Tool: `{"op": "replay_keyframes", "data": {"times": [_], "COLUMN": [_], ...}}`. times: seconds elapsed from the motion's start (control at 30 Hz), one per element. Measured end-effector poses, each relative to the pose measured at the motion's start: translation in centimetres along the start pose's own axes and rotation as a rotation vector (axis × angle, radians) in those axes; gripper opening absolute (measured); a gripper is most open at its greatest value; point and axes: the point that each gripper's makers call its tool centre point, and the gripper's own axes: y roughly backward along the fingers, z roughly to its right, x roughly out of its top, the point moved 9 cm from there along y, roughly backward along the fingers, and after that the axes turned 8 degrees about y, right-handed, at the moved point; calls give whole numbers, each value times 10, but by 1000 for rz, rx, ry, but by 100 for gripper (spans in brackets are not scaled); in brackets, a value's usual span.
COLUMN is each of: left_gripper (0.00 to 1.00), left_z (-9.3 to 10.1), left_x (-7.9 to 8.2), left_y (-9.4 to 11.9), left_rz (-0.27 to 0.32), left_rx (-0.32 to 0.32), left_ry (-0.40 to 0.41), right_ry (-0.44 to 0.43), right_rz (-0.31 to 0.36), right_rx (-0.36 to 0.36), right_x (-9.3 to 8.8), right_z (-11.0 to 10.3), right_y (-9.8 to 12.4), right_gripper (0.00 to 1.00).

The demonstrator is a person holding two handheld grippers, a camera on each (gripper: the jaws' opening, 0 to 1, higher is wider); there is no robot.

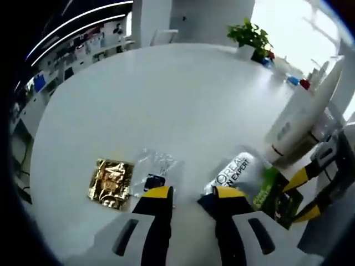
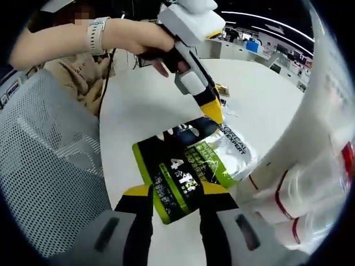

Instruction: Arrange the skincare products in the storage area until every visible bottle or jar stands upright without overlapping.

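Sachets [image 2: 186, 174] lie flat between the right tongs' [image 2: 173, 195] tips, apparently pinched; left tongs [image 1: 189, 195] hang released beside them. 1 white tube [image 1: 302, 113] leans ahead. Arranging looks barely begun.

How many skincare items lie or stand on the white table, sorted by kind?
Flat sachets: 4, namely the gold sachet, the clear sachet, the silver L'Oreal sachet and the green-black sachet.
Tubes: 1, the white tube, standing tilted.
Total: 5.
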Motion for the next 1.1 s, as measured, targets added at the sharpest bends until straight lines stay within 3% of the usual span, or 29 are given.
{"op": "replay_keyframes", "data": {"times": [0.13, 0.2, 0.7, 1.1], "left_gripper": [25, 25, 26, 27], "left_z": [-4, -5, -11, -18], "left_x": [4, 5, 12, 22], "left_y": [-3, -4, -9, -19], "left_rz": [5, 7, 31, 44], "left_rx": [9, 12, 34, 32], "left_ry": [-8, -14, -54, -76], "right_ry": [14, 49, 28, 15], "right_rz": [3, -13, -32, -37], "right_rx": [21, 3, -28, -61], "right_x": [0, 0, 3, 2], "right_z": [-4, -3, 3, 5], "right_y": [0, 0, -1, -2], "right_gripper": [39, 38, 40, 36]}}
